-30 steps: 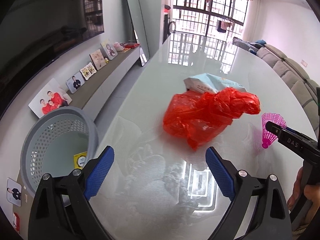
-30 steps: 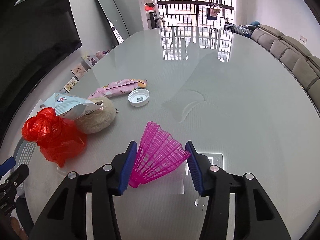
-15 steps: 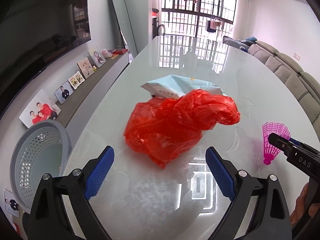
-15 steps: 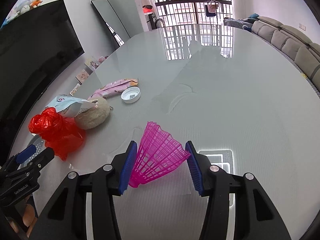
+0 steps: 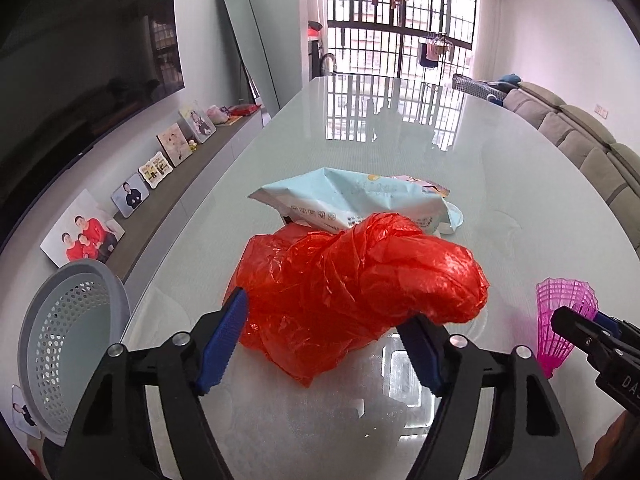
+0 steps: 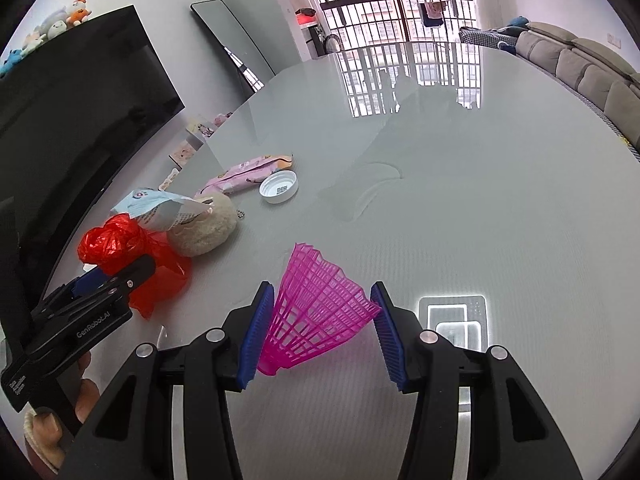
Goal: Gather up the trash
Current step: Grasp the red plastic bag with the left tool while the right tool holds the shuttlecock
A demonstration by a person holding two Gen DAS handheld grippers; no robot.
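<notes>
A crumpled red plastic bag (image 5: 352, 288) lies on the glass table, also in the right wrist view (image 6: 132, 256). My left gripper (image 5: 324, 344) is open with its jaws on either side of the bag's near edge. My right gripper (image 6: 320, 332) is shut on a pink plastic shuttlecock (image 6: 316, 308), held just above the table; it also shows in the left wrist view (image 5: 560, 320). A grey perforated waste basket (image 5: 68, 344) stands below the table's left edge.
Behind the bag lie a light blue wipes packet (image 5: 352, 204), a beige fluffy item (image 6: 204, 228), a pink pouch (image 6: 248, 172) and a white lid (image 6: 279, 186). Photo frames (image 5: 84, 236) line a low cabinet at left. A sofa (image 5: 580, 140) runs along the right.
My left gripper has swung right from the basket and moved forward until its open jaws flank the red bag. The right gripper keeps holding the shuttlecock, nearly still.
</notes>
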